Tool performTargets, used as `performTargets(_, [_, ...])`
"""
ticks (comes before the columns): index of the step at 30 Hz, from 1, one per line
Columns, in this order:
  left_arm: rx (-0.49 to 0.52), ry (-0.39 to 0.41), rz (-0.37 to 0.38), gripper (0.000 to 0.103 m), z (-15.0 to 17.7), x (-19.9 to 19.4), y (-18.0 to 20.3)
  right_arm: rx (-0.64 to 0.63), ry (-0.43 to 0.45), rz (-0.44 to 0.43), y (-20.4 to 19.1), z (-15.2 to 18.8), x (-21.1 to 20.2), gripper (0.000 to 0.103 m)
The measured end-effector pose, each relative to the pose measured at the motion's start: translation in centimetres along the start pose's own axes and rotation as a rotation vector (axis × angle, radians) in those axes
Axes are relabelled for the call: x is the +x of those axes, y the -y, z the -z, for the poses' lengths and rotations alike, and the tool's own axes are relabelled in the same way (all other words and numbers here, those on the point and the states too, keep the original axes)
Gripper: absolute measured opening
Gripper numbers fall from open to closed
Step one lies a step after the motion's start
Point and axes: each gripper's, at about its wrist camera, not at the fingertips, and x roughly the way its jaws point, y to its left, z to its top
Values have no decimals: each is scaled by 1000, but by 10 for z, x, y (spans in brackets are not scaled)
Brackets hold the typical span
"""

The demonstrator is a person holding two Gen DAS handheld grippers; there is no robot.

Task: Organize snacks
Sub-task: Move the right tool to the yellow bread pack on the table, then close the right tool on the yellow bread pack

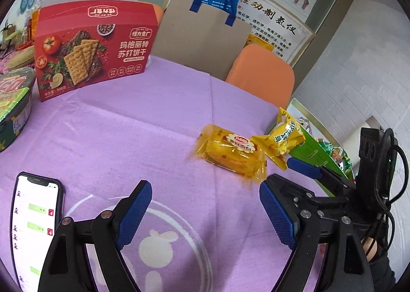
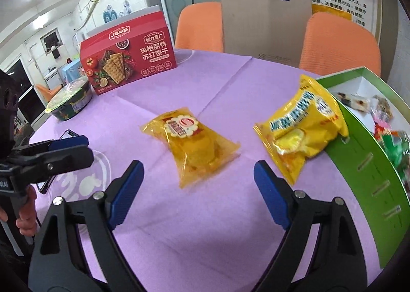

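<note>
A clear yellow bread packet [image 1: 232, 155] [image 2: 197, 148] lies flat on the purple tablecloth. A yellow chip bag [image 1: 282, 137] [image 2: 305, 125] leans against the green box [image 1: 317, 156] [image 2: 369, 153], which holds several small wrapped snacks. My left gripper [image 1: 205, 212] is open, low over the cloth, short of the bread packet. My right gripper [image 2: 198, 193] is open too, just in front of the bread packet, with nothing between its fingers. In the left wrist view the right gripper [image 1: 305, 171] shows beside the green box. The left gripper [image 2: 69, 148] appears at the left edge of the right wrist view.
A red cracker box [image 1: 92, 46] [image 2: 128, 64] stands at the back left, with a round instant-noodle bowl [image 1: 15, 105] [image 2: 70, 101] beside it. A phone [image 1: 36, 225] lies near the left gripper. Orange chairs [image 2: 338, 43] and a cardboard bag [image 2: 266, 25] stand behind the table.
</note>
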Motion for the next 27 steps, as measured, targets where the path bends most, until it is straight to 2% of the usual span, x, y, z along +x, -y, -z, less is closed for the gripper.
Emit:
performTargets(6, [-34, 6, -11, 88, 0, -4, -17, -49, -27, -11, 1, -19, 38, 88])
performTargets(7, [-35, 3, -11, 88, -1, -3, -17, -40, -54, -11, 2, -19, 43, 78])
performTargets(8, [-34, -2, -8, 88, -1, -2, -17, -28, -83, -20, 2, -16, 46, 63])
performTargets(9, [-33, -7, -3, 88, 0, 0, -17, -18, -91, -60, 1, -12, 44, 54])
performTargets(13, [-38, -38, 41, 88, -2, 11, -13, -5, -92, -73, -8, 11, 18, 50])
performTargets(16, [-17, -68, 90, 88, 1, 19, 2, 33, -89, -105, -9, 31, -1, 50])
performTargets(20, [42, -143, 166, 88, 11, 35, 32, 34, -64, -90, -7, 57, -28, 52])
performTargets(21, [57, -157, 171, 87, 13, 39, 38, 32, -63, -86, -6, 61, -33, 56])
performTargets(22, [73, -173, 180, 87, 15, 43, 44, 34, -62, -75, -4, 64, -38, 67])
performTargets(24, [94, -211, 200, 87, 18, 52, 53, 44, -50, -24, 0, 70, -48, 81])
performTargets(27, [122, -241, 222, 77, 22, 56, 63, 85, -37, -11, 7, 80, -61, 81])
